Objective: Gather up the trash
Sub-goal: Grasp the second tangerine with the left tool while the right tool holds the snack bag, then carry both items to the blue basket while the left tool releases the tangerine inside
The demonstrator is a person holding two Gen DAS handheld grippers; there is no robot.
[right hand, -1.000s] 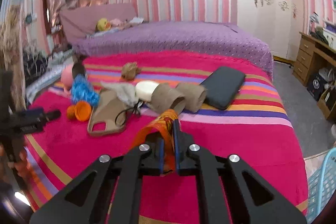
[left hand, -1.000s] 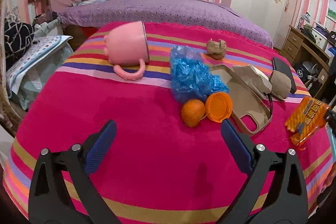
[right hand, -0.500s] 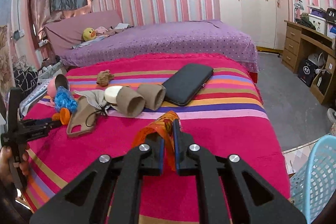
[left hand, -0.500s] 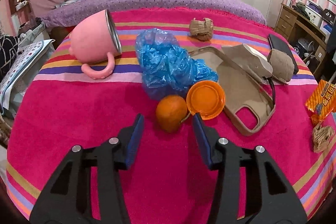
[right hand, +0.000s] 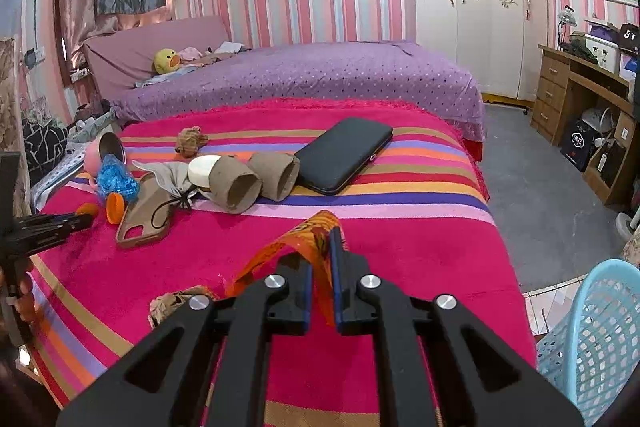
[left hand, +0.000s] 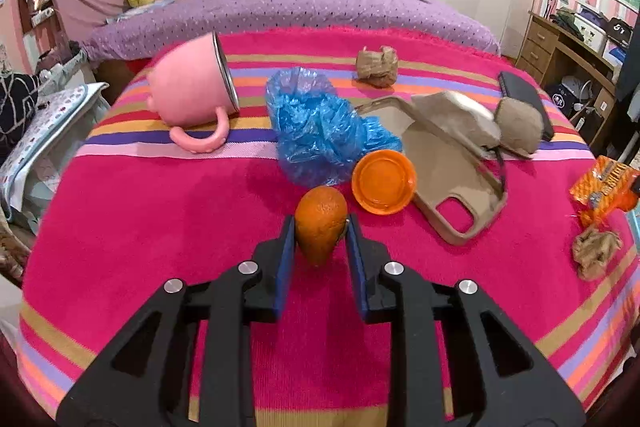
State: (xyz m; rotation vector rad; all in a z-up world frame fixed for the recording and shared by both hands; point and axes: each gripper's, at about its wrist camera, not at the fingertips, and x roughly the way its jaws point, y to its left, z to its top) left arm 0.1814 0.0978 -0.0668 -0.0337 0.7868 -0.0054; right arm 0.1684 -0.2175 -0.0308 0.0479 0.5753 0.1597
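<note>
Trash is scattered over the striped blanket (left hand: 160,227), and most of it is judged to be left: a blue plastic bag (left hand: 320,131), an orange lid (left hand: 383,182), two crumpled paper wads (left hand: 377,66), one near the far edge and one (left hand: 596,251) near the right edge, and two cardboard tubes (right hand: 256,179) are seen lying there, while a pink mug (left hand: 192,87), a phone case (left hand: 452,179) and a dark phone (right hand: 344,155) lie among them and are probably not meant for collection. A blue basket (right hand: 592,339) is seen on the floor beside the bed at the right; whether anything has been dropped into it cannot be told. Two pieces are in hand. The left gripper (left hand: 320,227) has just been closing, and a small orange peel (left hand: 320,223) is caught between its blue pads; the left pad appears to touch it, the right pad is at or just beside it, so a firm grip is not certain. The right gripper (right hand: 320,267) is closed tightly on an orange snack wrapper (right hand: 300,243), which is held clear above the blanket and sticks out past the fingertips.
</note>
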